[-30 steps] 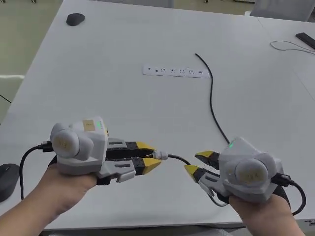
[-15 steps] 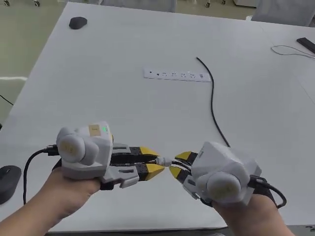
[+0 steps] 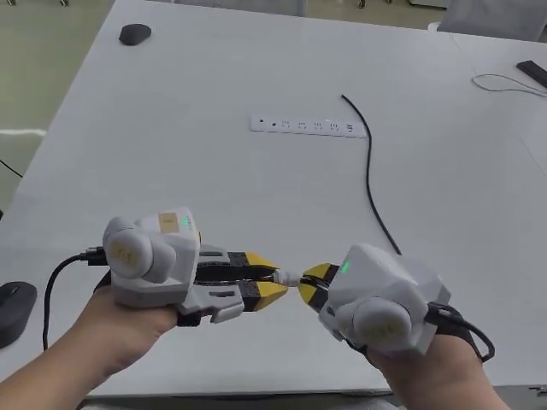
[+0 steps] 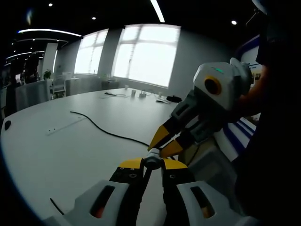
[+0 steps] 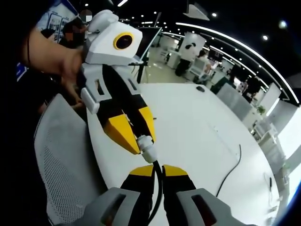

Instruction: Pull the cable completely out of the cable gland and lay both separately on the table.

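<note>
The cable gland [image 3: 285, 278] is held in the air over the near edge of the bench [image 3: 214, 171], well apart from the power strip [image 3: 308, 125] and on the person's side of it. The left gripper [image 3: 275, 278] is clamped on it, its yellow tips pinching the pale body from the side away from the power strip's right end. A second ago the right gripper [image 3: 309, 284] hung with its jaws apart, off to the right, with a bare loop of black cable [image 3: 369, 175] showing between it and the gland. It has since come in tip to tip with the left one, and its jaws are now pressed together on the cable just beside the gland, much as half a second ago. The right gripper view shows the cable [image 5: 160, 181] running between that gripper's jaws straight into the gland [image 5: 146, 149]. The rest of the cable lies on the bench, curving from the right gripper up past the power strip's right end.
</note>
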`<state>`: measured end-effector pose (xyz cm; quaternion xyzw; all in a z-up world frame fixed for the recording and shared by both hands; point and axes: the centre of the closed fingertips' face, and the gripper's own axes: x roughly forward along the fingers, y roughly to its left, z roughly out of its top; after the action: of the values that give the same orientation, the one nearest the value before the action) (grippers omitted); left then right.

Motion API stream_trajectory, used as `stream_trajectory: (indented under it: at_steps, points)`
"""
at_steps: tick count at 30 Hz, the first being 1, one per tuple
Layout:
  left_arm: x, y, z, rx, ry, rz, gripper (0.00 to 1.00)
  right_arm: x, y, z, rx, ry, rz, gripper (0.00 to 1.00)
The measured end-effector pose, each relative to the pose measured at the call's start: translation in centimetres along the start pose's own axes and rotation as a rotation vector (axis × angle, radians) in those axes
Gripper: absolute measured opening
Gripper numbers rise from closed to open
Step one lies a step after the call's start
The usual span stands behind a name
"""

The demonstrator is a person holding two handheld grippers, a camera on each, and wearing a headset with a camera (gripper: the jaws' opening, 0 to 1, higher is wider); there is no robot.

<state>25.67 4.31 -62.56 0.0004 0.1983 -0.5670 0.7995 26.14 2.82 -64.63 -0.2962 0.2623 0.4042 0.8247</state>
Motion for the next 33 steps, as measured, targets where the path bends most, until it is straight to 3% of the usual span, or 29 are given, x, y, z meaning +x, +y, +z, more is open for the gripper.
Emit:
stream_trajectory:
  at_steps: [15, 27, 33]
  points:
    - [0.2, 0.0, 0.1, 0.005, -0.001, 0.009, 0.15, 0.1, -0.3, -0.7, 0.085, -0.001, -0.001, 0.00]
    - [0.1, -0.1, 0.5, -0.001, -0.015, 0.015, 0.15, 0.0, -1.6, -3.6, 0.171, 0.040, -0.031, 0.00]
    - [0.1, -0.1, 0.7, -0.006, -0.025, 0.015, 0.15, 0.1, -2.2, -5.5, 0.278, 0.065, -0.054, 0.00]
